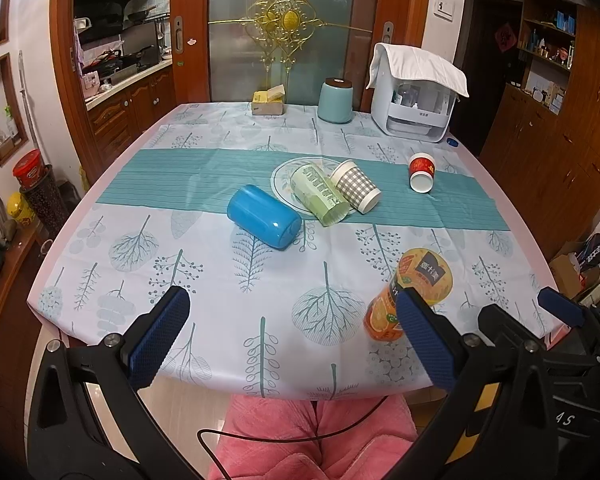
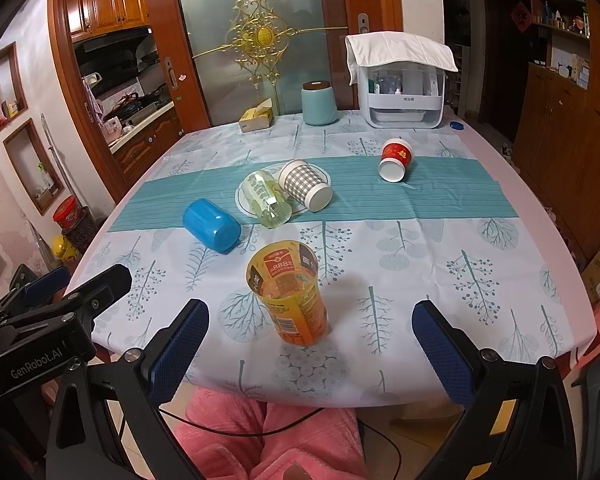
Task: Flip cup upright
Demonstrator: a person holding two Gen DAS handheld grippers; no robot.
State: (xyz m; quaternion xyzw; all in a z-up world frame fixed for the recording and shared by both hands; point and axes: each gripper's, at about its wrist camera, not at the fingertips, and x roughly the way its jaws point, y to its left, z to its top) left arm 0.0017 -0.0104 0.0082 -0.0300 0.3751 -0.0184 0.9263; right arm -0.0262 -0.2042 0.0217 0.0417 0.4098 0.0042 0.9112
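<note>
An orange printed cup (image 2: 290, 292) stands upright near the table's front edge, also in the left wrist view (image 1: 410, 294). A blue cup (image 1: 264, 217) (image 2: 211, 225) lies on its side. A green cup (image 1: 320, 195) (image 2: 266, 199) and a grey checked paper cup (image 1: 356, 191) (image 2: 305, 186) lie on a white plate (image 1: 280, 184). A red paper cup (image 1: 421, 172) (image 2: 396, 159) lies on its side at the right. My left gripper (image 1: 292, 332) is open, low over the front edge. My right gripper (image 2: 312, 340) is open, the orange cup just beyond its fingers.
At the far edge stand a tissue box (image 1: 267, 103), a teal canister (image 1: 335, 102) and a white appliance under a cloth (image 1: 414, 94). A blue bottle cap (image 1: 452, 142) lies by it. My pink-clad lap (image 1: 320, 440) is below the table edge.
</note>
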